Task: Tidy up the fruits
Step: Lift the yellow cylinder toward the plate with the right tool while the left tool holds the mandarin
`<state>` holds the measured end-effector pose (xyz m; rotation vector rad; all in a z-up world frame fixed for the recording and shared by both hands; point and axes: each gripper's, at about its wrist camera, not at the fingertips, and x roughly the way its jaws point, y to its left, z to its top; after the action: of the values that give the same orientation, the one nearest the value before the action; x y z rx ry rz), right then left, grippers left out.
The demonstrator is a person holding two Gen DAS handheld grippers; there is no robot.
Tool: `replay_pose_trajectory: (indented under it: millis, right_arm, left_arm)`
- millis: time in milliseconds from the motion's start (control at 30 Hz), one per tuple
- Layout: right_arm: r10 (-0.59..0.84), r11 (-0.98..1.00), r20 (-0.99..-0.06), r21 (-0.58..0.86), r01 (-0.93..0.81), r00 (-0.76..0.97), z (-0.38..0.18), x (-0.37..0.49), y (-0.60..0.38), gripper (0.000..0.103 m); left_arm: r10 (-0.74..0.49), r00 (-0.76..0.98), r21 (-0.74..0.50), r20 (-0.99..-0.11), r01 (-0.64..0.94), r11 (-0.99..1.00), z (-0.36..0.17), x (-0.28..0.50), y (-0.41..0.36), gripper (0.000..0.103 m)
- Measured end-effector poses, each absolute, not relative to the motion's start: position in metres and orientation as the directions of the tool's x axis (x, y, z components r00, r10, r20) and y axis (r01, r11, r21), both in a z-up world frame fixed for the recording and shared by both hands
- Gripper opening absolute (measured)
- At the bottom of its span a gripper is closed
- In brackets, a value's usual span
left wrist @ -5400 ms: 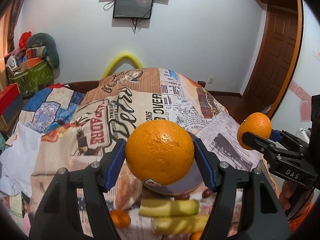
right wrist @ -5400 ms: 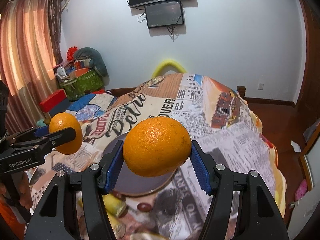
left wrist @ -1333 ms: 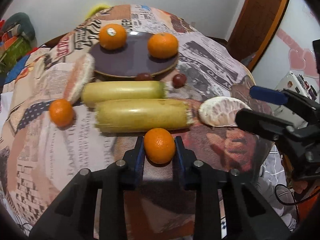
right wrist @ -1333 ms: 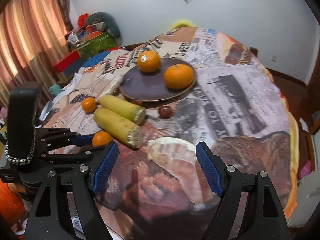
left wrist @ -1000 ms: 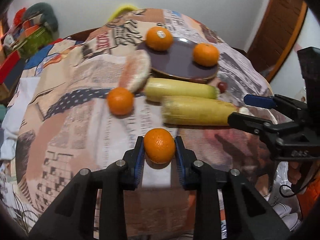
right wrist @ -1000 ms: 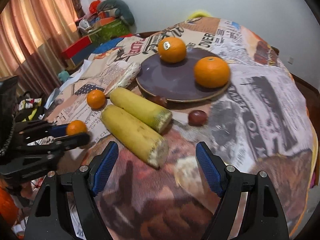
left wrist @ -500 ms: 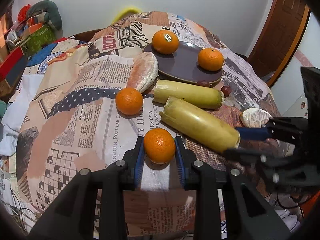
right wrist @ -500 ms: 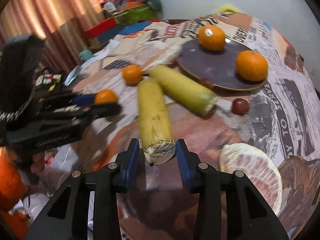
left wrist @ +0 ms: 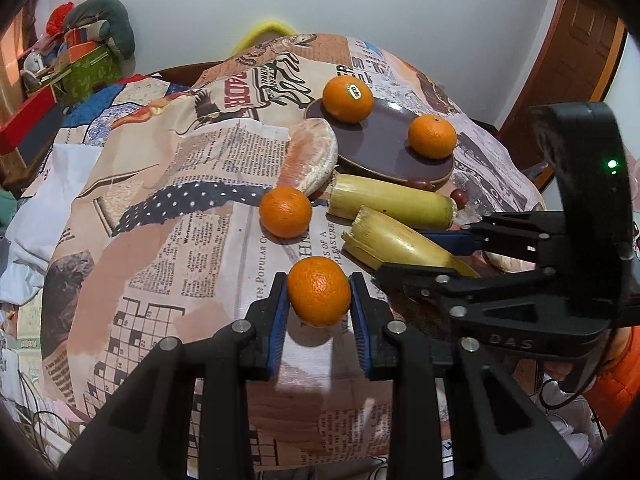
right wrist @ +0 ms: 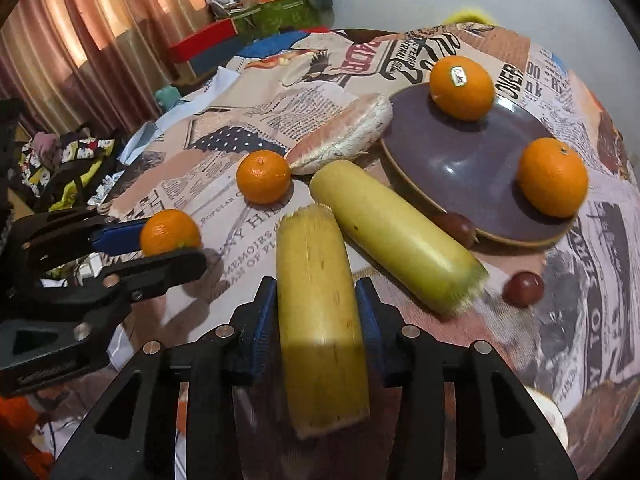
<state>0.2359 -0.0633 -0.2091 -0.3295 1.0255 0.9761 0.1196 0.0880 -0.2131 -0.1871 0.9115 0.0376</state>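
My left gripper (left wrist: 319,302) is shut on a small mandarin (left wrist: 319,297) just above the table's near edge; it also shows in the right wrist view (right wrist: 170,232). My right gripper (right wrist: 316,320) is shut on a yellow sugarcane piece (right wrist: 320,320), also seen in the left wrist view (left wrist: 396,246). A second sugarcane piece (right wrist: 394,234) lies beside it. A purple plate (right wrist: 468,172) holds a stickered orange (right wrist: 462,82) and another orange (right wrist: 552,178). A loose mandarin (right wrist: 263,177) lies on the cloth.
A peeled pomelo wedge (right wrist: 344,134) leans at the plate's left rim. Two dark grapes (right wrist: 522,288) lie near the plate. Another peeled piece (right wrist: 548,412) sits at the near right edge. The newspaper-print cloth (left wrist: 168,240) drops off at the front. Clutter (right wrist: 260,4) stands back left.
My right gripper has pushed further along the sugarcane piece it closed on and turned it. My left gripper keeps its hold on the mandarin, almost still.
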Motion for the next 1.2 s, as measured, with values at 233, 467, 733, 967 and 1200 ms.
replay_pose_trajectory:
  millis: [233,467,733,967,1200]
  right_arm:
    - [0.540,0.580,-0.818,0.189,-0.792,0.200,-0.203,0.231,-0.074,0.036]
    - [0.595,0.631,-0.746,0.202,-0.749,0.300,-0.166,0.236,-0.105,0.035]
    - [0.619,0.692,-0.657,0.196,-0.695,0.430,-0.125,0.256,-0.131,0.034]
    - [0.601,0.725,-0.628,0.166,-0.669,0.495,-0.110,0.277,-0.142,0.034]
    - [0.588,0.730,-0.637,0.153,-0.666,0.498,-0.113,0.295,-0.143,0.034]
  left_arm:
    - [-0.036,0.617,-0.138,-0.786,-0.118,0.983,-0.210,0.123,0.092,0.029]
    - [-0.033,0.650,-0.135,-0.759,-0.108,0.985,-0.196,0.132,0.089,0.029]
    - [-0.035,0.700,-0.122,-0.713,-0.075,0.990,-0.174,0.158,0.081,0.029]
    - [-0.036,0.727,-0.099,-0.686,-0.044,0.994,-0.160,0.185,0.074,0.029]
    - [-0.042,0.745,-0.073,-0.666,-0.009,0.997,-0.154,0.217,0.068,0.029]
